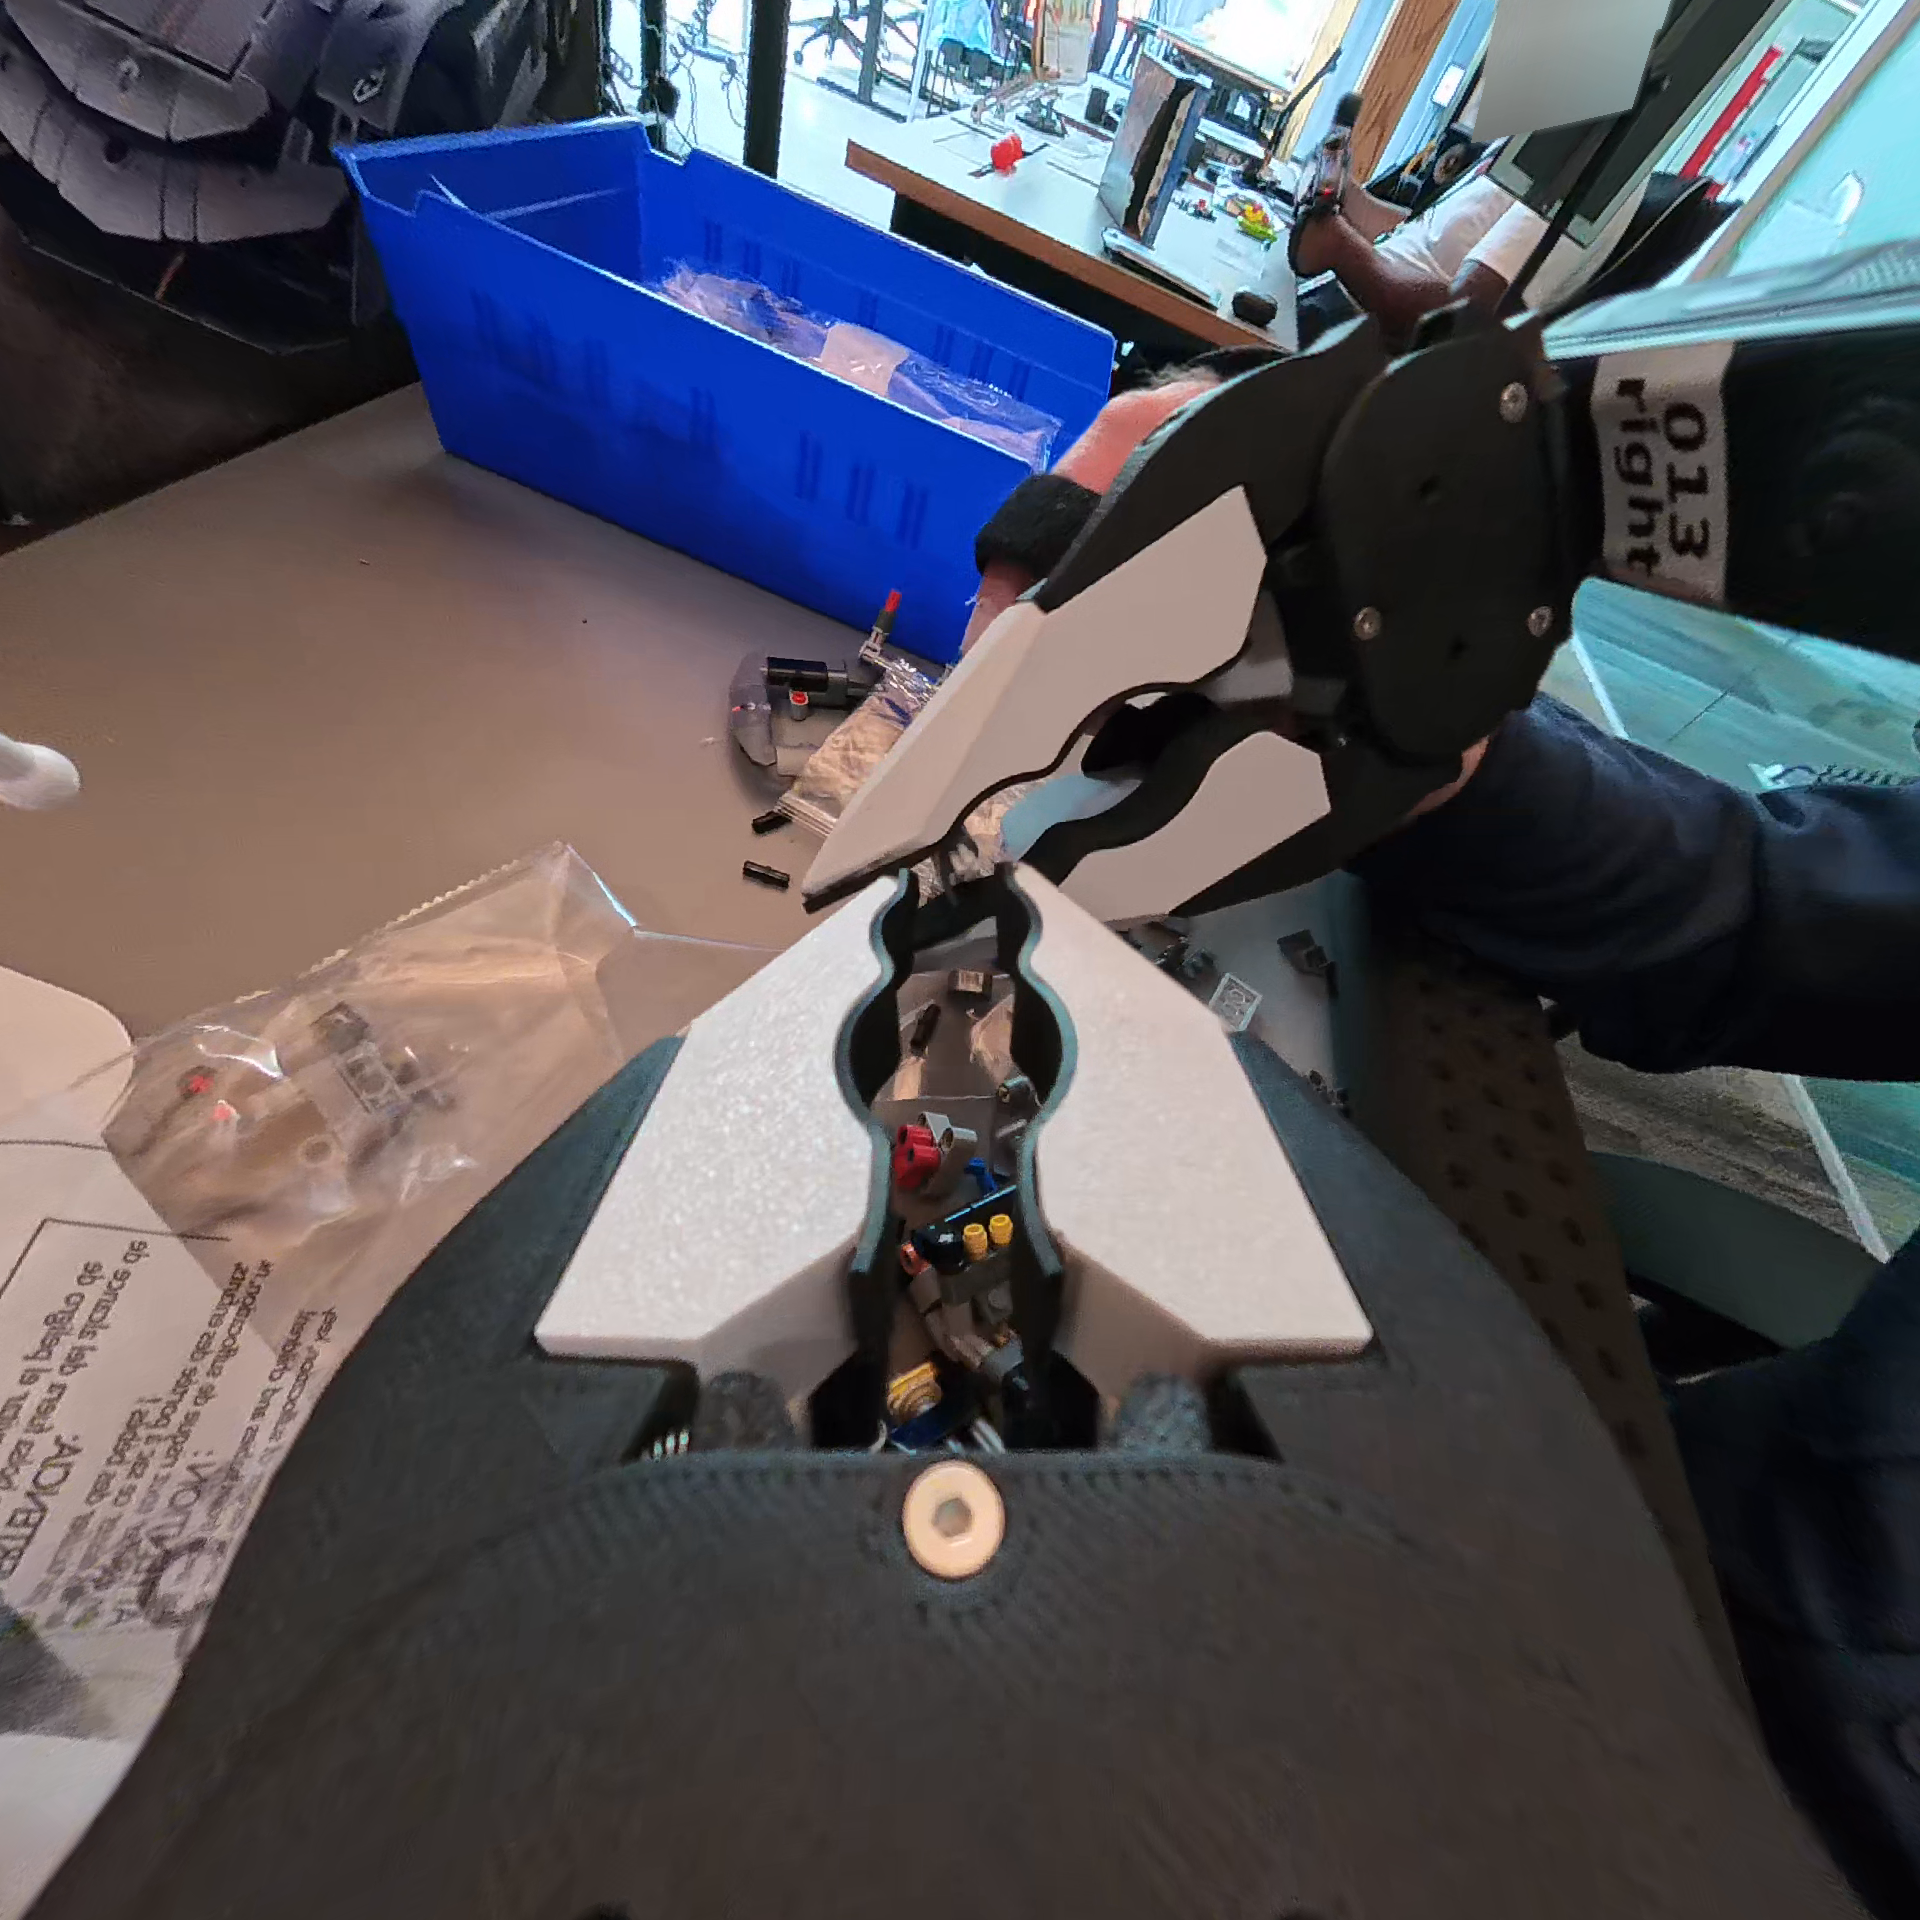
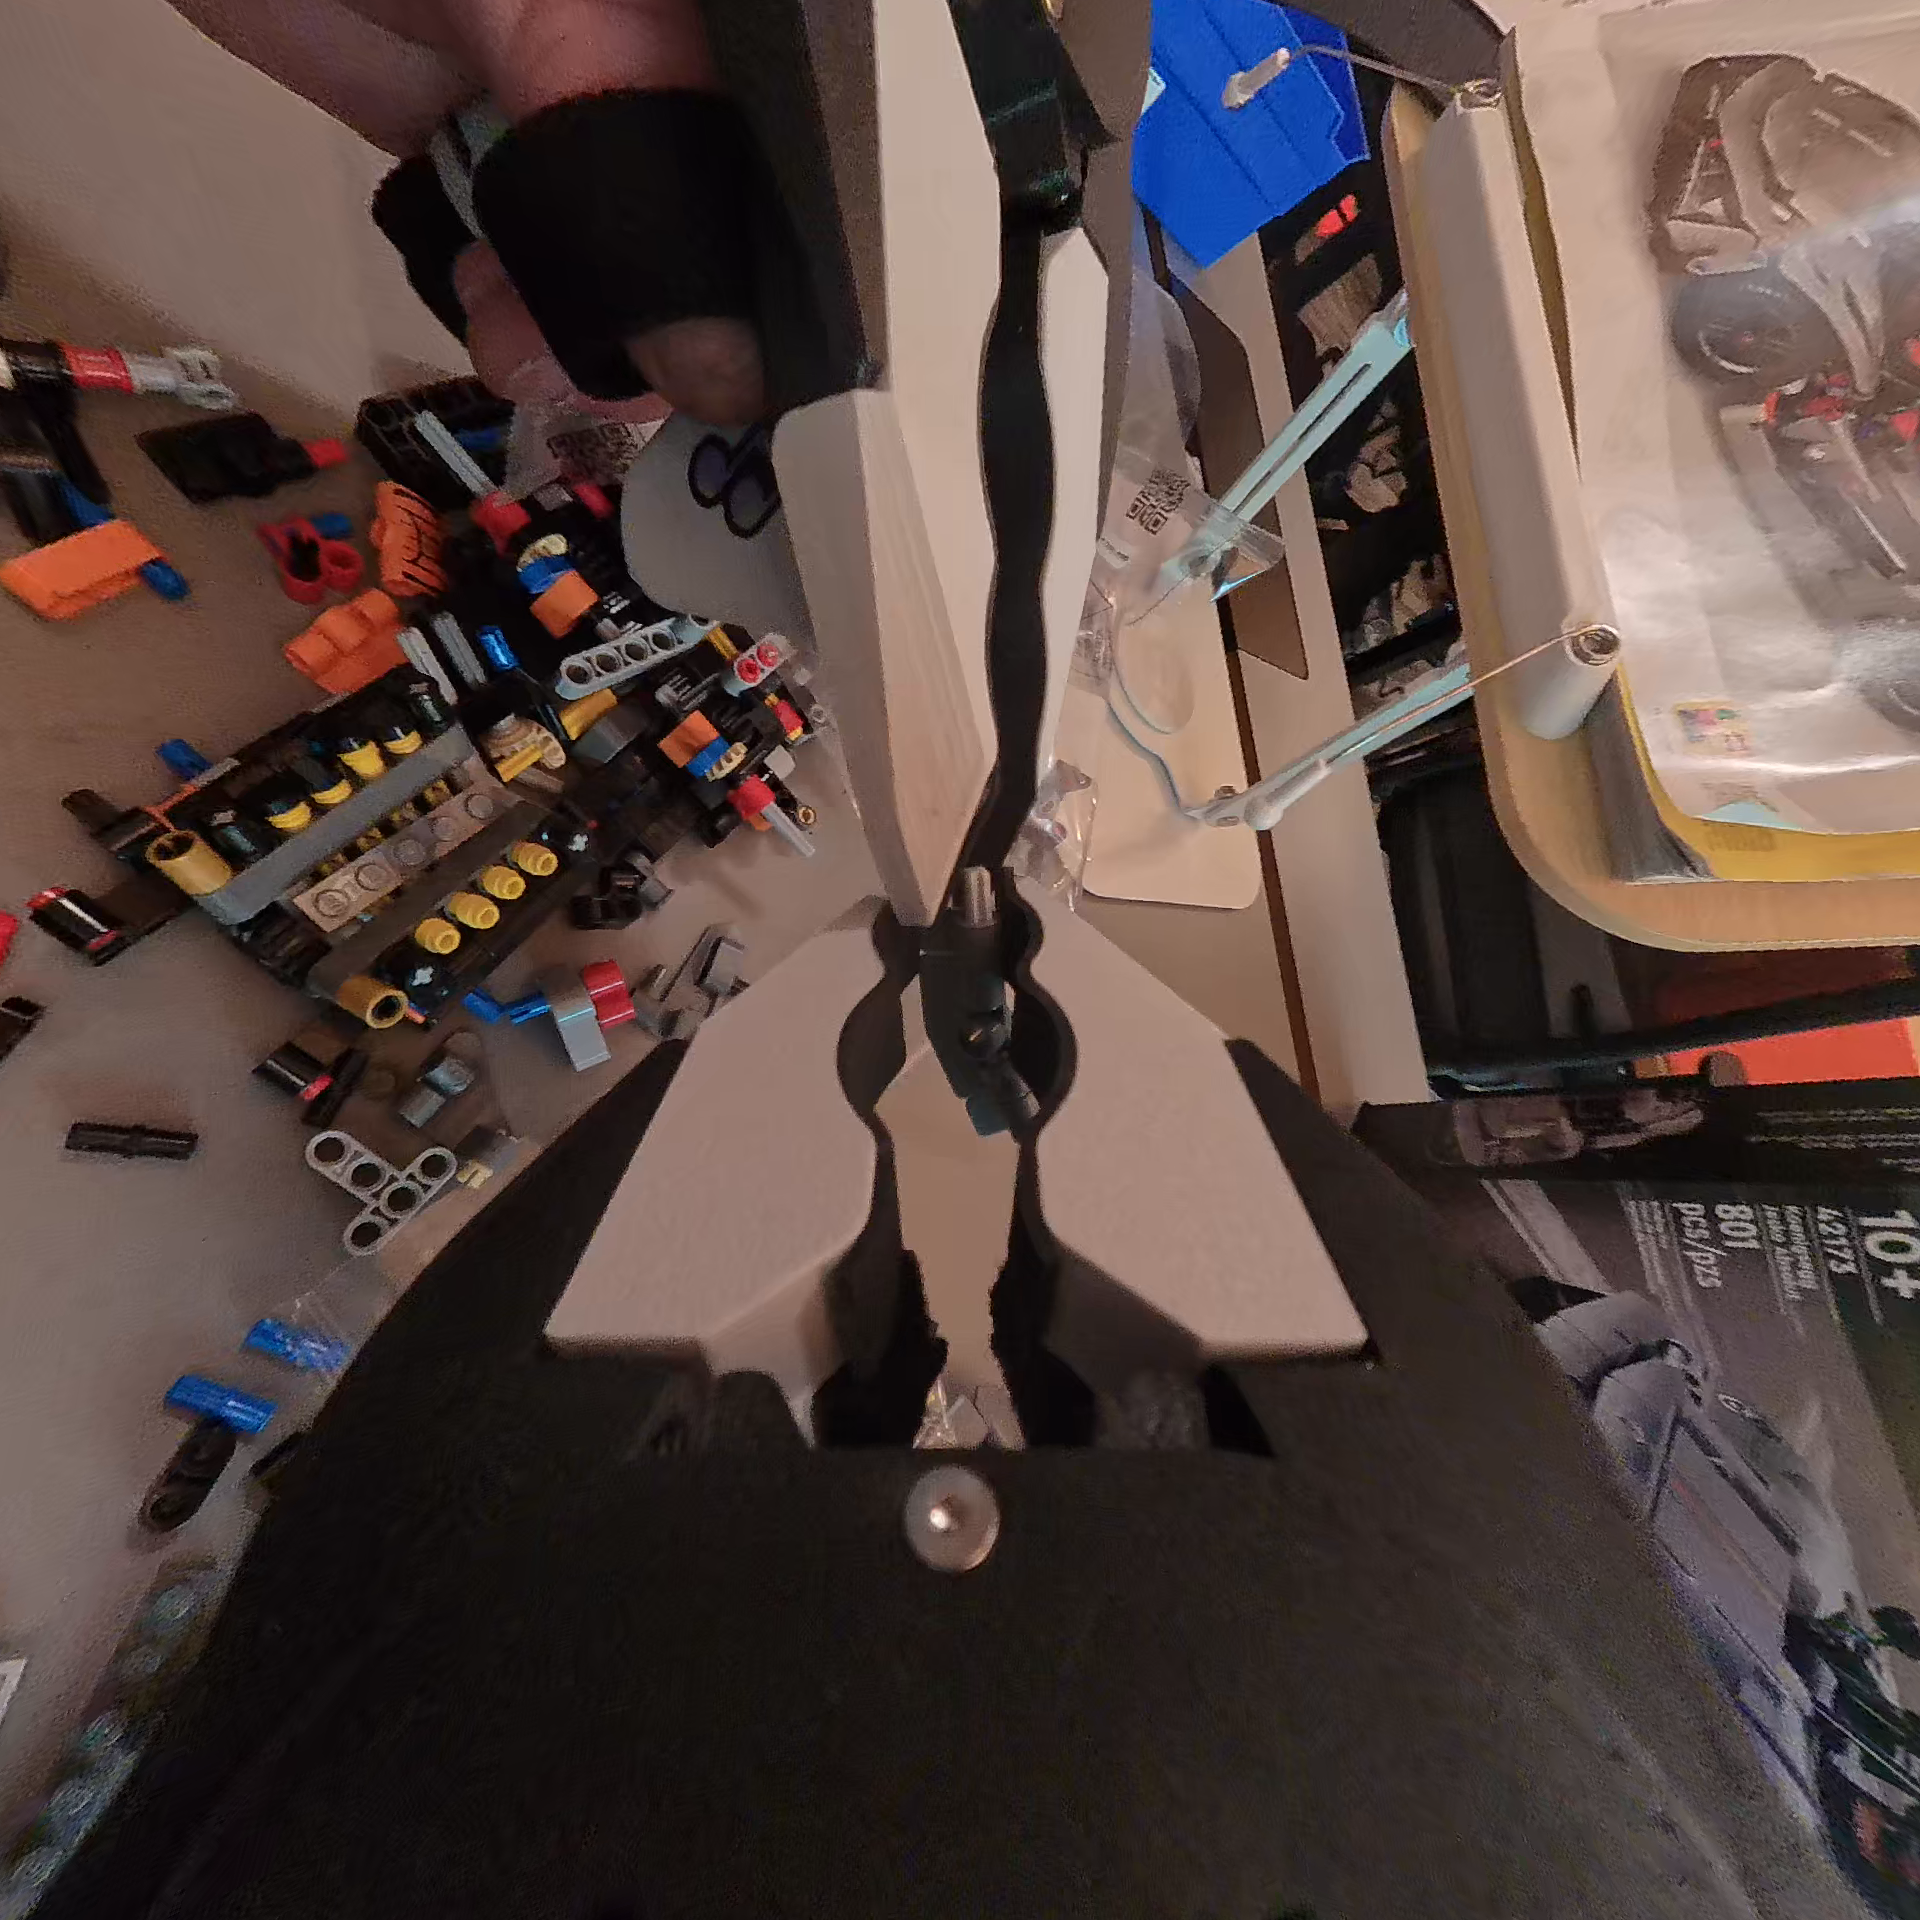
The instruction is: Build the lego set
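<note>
A small black Lego connector [image 2: 974, 1003] with a grey pin on top and a teal end is pinched between both grippers, above the table. My right gripper [image 2: 961, 925] is shut on its black body. My left gripper [image 2: 964, 888] comes down from above and is shut on the grey pin end. In the left wrist view my left gripper [image 1: 956, 899] meets the right gripper [image 1: 940, 862] tip to tip; the piece is mostly hidden there. The part-built Lego chassis [image 2: 416, 821], black and grey with yellow pins, lies on the table to the left.
Loose Lego parts [image 2: 384, 1184] are scattered around the chassis. A blue bin [image 1: 727, 364] stands at the back of the table, with plastic parts bags [image 1: 353, 1049] and a printed sheet [image 1: 104, 1403] in front. The instruction booklet on a stand [image 2: 1766, 416] and the set's box [image 2: 1766, 1351] are at the right. My left and right fingertips are right by each other.
</note>
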